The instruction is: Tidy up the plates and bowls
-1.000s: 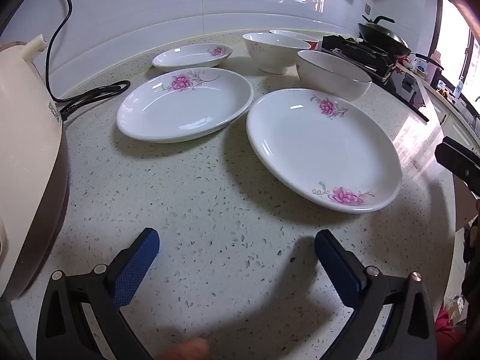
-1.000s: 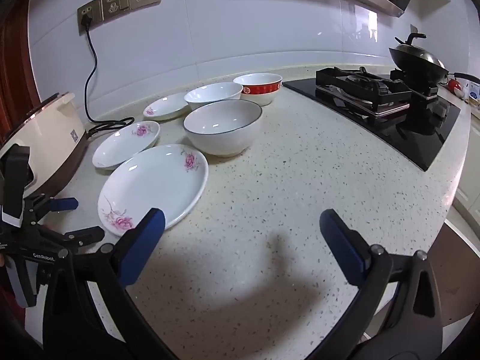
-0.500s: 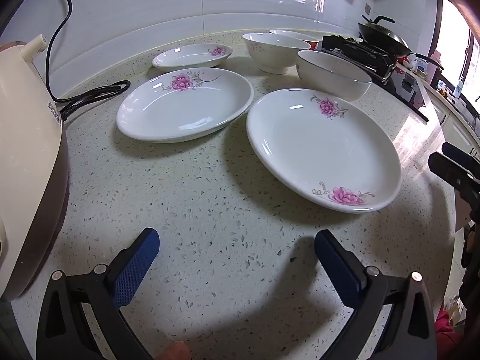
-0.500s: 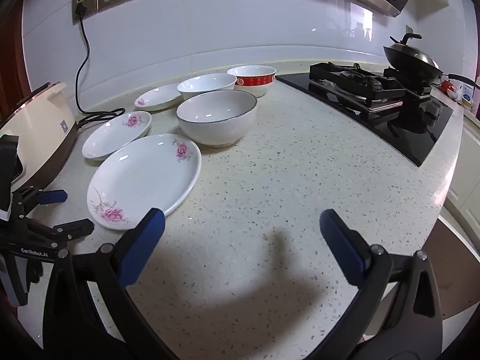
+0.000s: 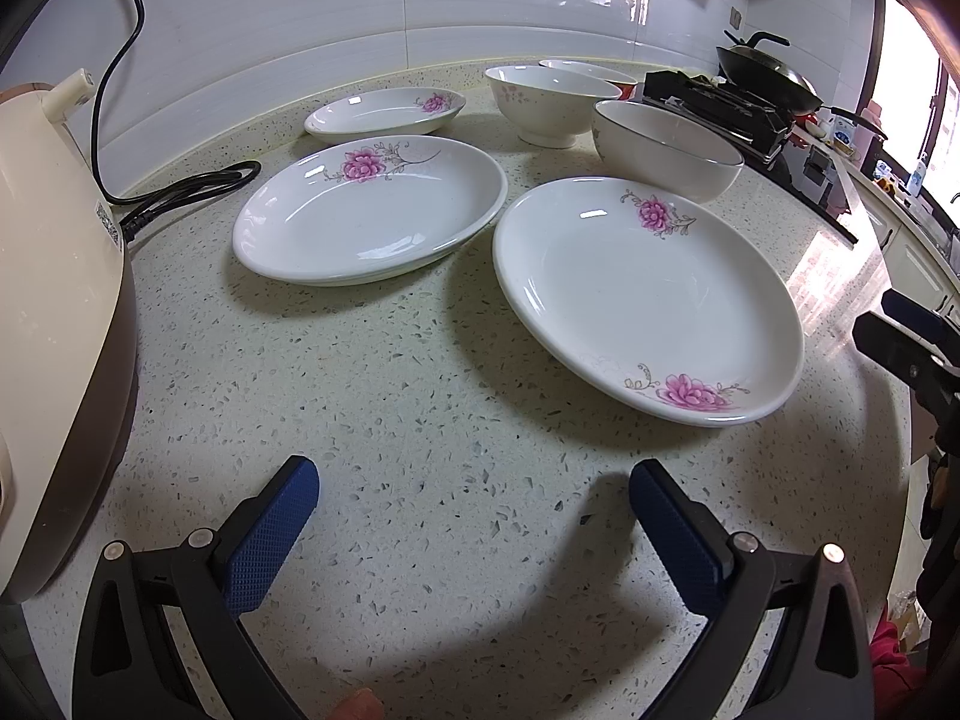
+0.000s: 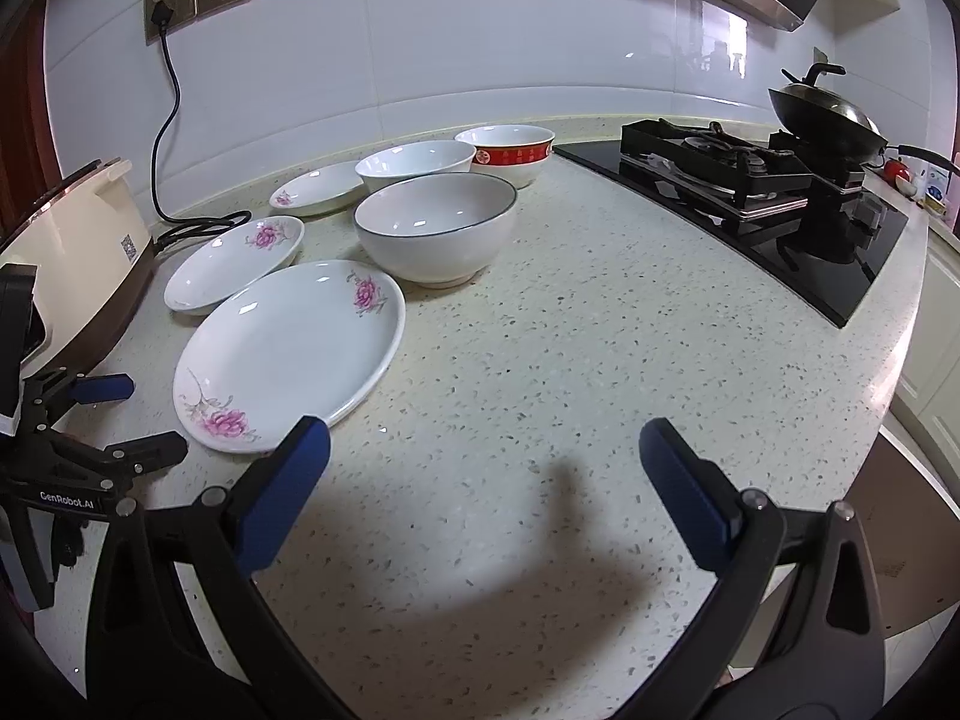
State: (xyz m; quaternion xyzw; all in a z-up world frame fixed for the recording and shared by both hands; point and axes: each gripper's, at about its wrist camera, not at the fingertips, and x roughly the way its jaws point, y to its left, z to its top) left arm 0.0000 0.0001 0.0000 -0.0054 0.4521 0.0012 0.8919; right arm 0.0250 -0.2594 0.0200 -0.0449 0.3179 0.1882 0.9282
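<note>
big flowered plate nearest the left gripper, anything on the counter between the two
Nothing visible. Between the open left gripper and the big flowered plate lies only bare speckled counter. The cream appliance stands off to the left side, and the second plate sits farther back.

You get bright, even daylight in both views, strongest from the blown-out window (image 5: 903, 54) at the far right. The glossy white tiled wall (image 6: 480, 30) throws soft glare, and the speckled pale stone counter (image 5: 420, 396) carries grey shadows near the lower edge. Fisheye bending curves everything near the dark corners; focus stays sharp throughout.
</note>
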